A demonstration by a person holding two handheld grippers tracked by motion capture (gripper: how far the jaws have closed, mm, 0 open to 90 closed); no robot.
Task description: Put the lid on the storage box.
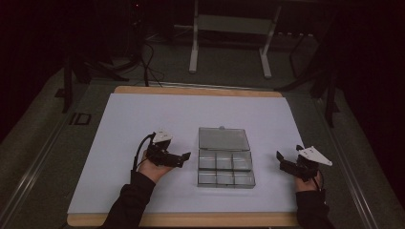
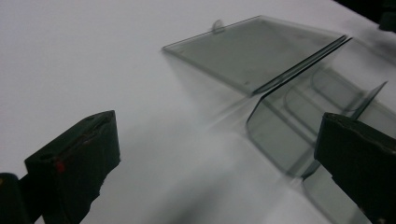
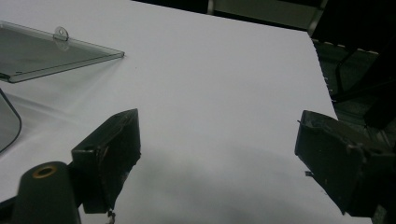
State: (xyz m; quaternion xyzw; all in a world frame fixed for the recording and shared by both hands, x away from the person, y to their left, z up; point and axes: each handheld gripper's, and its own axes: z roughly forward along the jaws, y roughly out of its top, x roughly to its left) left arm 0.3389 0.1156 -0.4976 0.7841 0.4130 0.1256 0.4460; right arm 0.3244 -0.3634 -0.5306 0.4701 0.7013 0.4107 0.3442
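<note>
Your high view looks forward and down on the clear box. Both gripper views skim low beside it, from either side, sharing its open lid.

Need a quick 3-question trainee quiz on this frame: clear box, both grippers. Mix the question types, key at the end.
1. True or false: the lid of the clear compartment box is shut.
2. Multiple choice: where does the box sit relative to the two tools? A) left of both B) between them C) right of both
3. Fill in: the left hand-held gripper and the right hand-held gripper both have their jaws ____, holding nothing.

Key:
1. False. The lid lies folded back flat on the white sheet, on the far side of the box.
2. B
3. open
</note>
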